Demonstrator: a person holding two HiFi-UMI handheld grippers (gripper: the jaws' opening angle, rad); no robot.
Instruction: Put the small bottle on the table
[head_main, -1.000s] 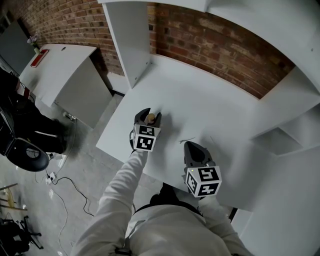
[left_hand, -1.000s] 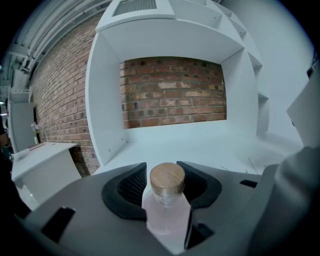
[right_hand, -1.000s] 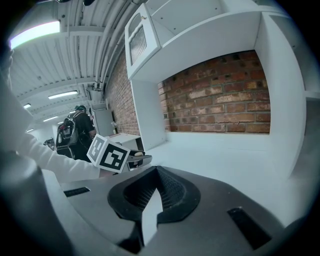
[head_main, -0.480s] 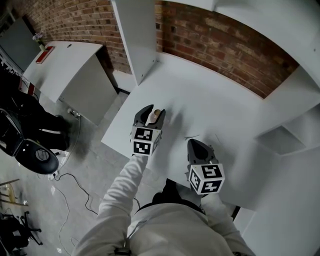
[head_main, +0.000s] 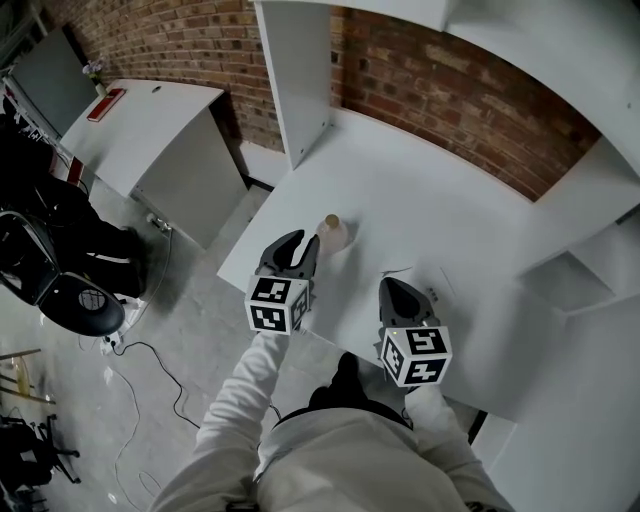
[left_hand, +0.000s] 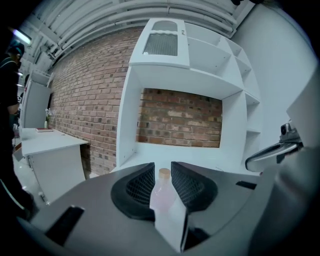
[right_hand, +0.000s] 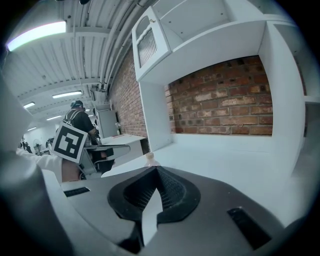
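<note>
On table (head_main: 430, 200), near its 9 o'clock edge, small bottle (head_main: 333, 232) stands upright, so task looks nearly done. Left gripper (head_main: 303, 243) holds nothing; jaws are closing, w/ bottle just past tips at 1 o'clock, not between them. Best: draw straight back to 6 o'clock, no sideways brush. Right gripper (head_main: 398, 292) is clenched, empty.

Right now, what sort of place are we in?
Probably a workshop or lab in an industrial building: brick wall, ceiling pipes, cables on a concrete floor.
</note>
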